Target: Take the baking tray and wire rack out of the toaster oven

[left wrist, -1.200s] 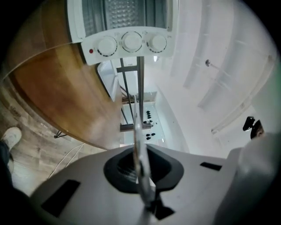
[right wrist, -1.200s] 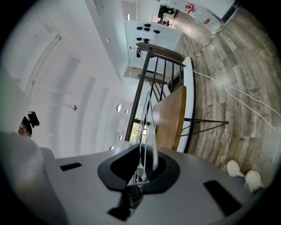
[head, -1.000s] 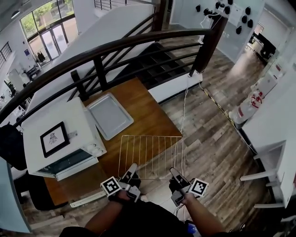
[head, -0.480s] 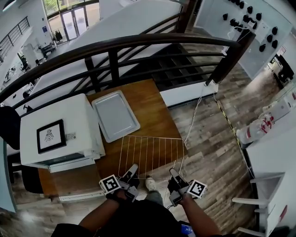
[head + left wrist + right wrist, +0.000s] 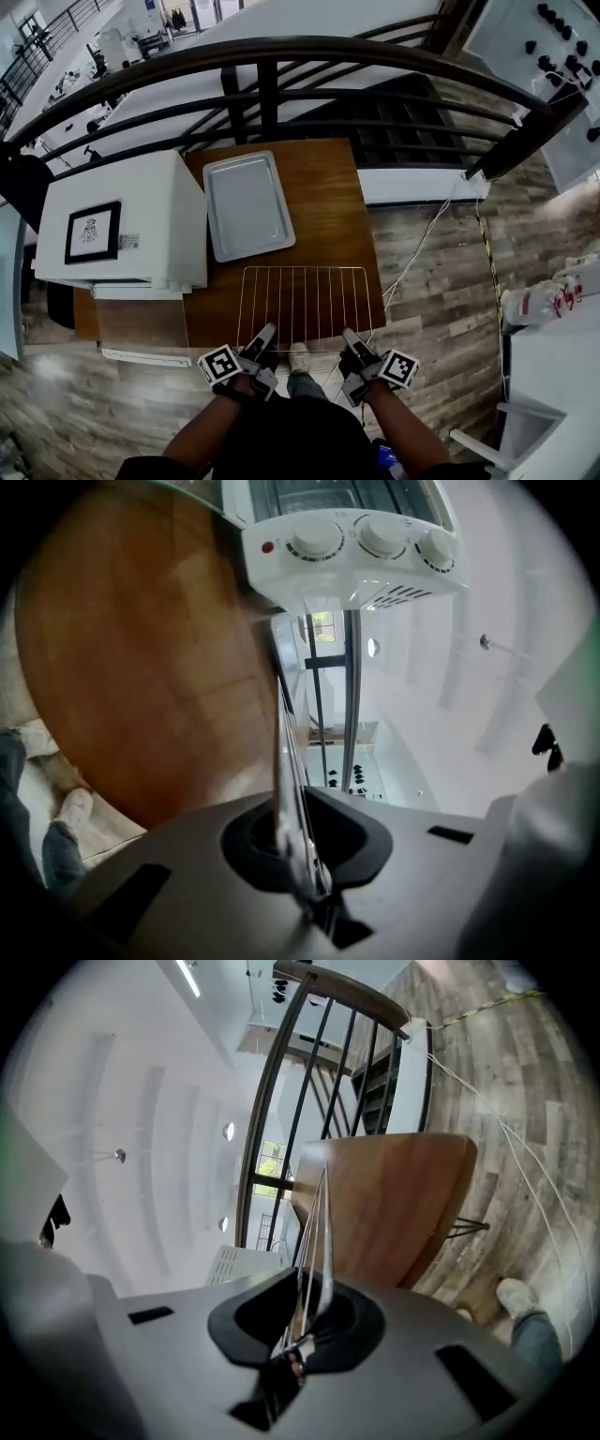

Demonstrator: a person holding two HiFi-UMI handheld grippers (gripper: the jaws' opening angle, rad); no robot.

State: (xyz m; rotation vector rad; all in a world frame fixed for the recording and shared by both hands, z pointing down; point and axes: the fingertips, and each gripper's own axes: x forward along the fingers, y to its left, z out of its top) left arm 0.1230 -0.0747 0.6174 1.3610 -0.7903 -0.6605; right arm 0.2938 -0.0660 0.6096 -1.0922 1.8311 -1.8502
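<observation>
The wire rack (image 5: 307,305) hovers flat over the front part of the wooden table (image 5: 328,187). My left gripper (image 5: 265,339) is shut on the rack's near-left edge and my right gripper (image 5: 349,342) is shut on its near-right edge. In the left gripper view the rack (image 5: 284,761) runs edge-on out of the jaws; the right gripper view shows the rack (image 5: 314,1232) the same way. The grey baking tray (image 5: 247,204) lies on the table behind the rack. At the table's left stands the white toaster oven (image 5: 122,230), whose knobs (image 5: 375,538) show in the left gripper view.
A dark curved railing (image 5: 281,56) runs behind the table, with stairs beyond it. White cables (image 5: 422,244) trail over the wood floor at the right. My shoe (image 5: 298,356) is under the table's front edge. A white strip (image 5: 145,356) lies on the floor at the front left.
Both grippers have carried the rack down and further over the table, from hanging off the table's front right edge to level above its front part.
</observation>
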